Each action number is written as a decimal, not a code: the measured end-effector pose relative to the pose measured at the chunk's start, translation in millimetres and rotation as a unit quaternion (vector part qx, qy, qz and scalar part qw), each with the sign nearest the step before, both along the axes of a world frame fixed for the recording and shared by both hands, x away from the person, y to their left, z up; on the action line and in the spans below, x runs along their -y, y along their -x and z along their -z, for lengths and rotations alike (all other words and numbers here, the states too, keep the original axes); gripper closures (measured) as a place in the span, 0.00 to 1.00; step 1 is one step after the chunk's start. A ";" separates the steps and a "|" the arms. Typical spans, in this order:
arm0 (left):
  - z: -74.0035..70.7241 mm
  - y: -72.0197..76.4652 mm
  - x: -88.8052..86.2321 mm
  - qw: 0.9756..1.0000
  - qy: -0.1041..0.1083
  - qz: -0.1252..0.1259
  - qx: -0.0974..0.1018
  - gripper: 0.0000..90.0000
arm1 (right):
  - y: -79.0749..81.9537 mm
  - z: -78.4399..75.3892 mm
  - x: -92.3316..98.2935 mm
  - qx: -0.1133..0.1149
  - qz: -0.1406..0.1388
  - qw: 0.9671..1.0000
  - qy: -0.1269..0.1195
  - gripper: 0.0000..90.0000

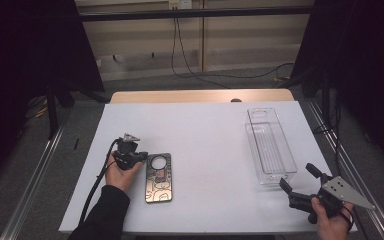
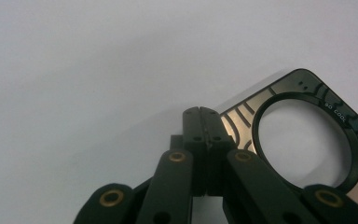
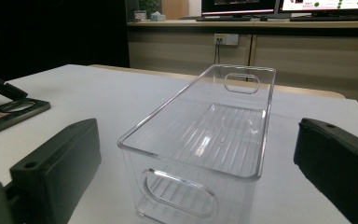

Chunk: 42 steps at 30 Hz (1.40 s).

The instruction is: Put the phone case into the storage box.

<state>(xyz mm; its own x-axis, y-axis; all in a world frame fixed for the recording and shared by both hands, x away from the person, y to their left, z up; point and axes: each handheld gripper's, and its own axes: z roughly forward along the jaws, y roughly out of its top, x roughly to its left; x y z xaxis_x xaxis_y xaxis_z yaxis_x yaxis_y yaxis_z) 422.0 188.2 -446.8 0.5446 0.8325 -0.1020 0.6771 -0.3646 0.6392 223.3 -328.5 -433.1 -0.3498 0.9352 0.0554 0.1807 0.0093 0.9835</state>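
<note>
High view shows the work barely begun: the phone case (image 1: 158,177) lies flat on the bench (image 1: 205,135), just beside the left tool (image 1: 141,157), whose jaws are pressed together with nothing between them — tips at the case's edge near its round cut-out. The clear bin (image 1: 271,146) stands empty, just ahead of the right tool (image 1: 298,177), whose jaws stand wide apart and hold nothing. Judging from this, the case is not yet gripped or lifted, and the likely move into the bin — well apart from the left tool — remains.
</note>
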 end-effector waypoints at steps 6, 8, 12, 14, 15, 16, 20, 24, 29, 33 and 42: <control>1.3 -2.2 0.2 1.000 0.014 -0.001 -0.004 1.00 | 0.1 -0.1 0.7 0.000 0.000 1.000 0.000 0.00; 1.9 -3.1 1.1 1.000 0.020 0.002 -0.005 1.00 | 0.1 -0.1 0.9 0.000 0.000 1.000 -0.001 0.00; 0.4 -5.1 8.7 1.000 0.008 0.009 -0.006 1.00 | 0.1 0.1 0.7 0.000 0.000 1.000 0.000 0.00; 0.4 -5.1 18.1 1.000 -0.012 0.014 0.007 1.00 | 0.0 0.1 0.8 -0.001 0.000 1.000 -0.001 0.00; -0.3 -4.9 21.9 1.000 -0.021 0.019 0.011 1.00 | 0.1 0.1 0.8 0.000 0.000 1.000 -0.001 0.00; 0.4 -5.3 24.5 1.000 -0.012 0.018 0.009 1.00 | 0.2 0.3 0.8 -0.001 0.000 1.000 0.000 0.00; 0.8 -8.8 29.3 1.000 -0.006 0.024 0.003 1.00 | 0.9 0.3 1.2 0.000 -0.002 1.000 0.000 0.00; 1.6 -10.4 34.1 1.000 -0.003 0.024 0.005 1.00 | 0.6 0.5 1.3 -0.002 -0.001 1.000 0.001 0.00; 0.6 -10.4 43.1 0.999 -0.026 0.040 0.016 1.00 | 0.4 0.6 1.3 -0.002 -0.001 1.000 0.001 0.00; 2.0 -12.6 44.6 0.999 -0.005 0.037 0.008 1.00 | 1.3 0.3 1.3 -0.001 0.000 1.000 -0.002 0.00; 2.3 -15.8 56.7 0.999 -0.012 0.049 0.015 1.00 | 0.8 0.7 1.1 -0.002 0.000 1.000 0.000 0.00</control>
<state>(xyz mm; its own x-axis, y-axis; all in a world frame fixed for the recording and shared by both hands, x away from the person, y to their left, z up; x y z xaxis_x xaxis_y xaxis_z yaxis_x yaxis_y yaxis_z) 437.8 131.6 -449.2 0.6257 0.7774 -0.0645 0.6181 -0.4435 0.6491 222.5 -329.6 -433.8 -0.3496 0.9352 0.0563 0.1855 0.0102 0.9826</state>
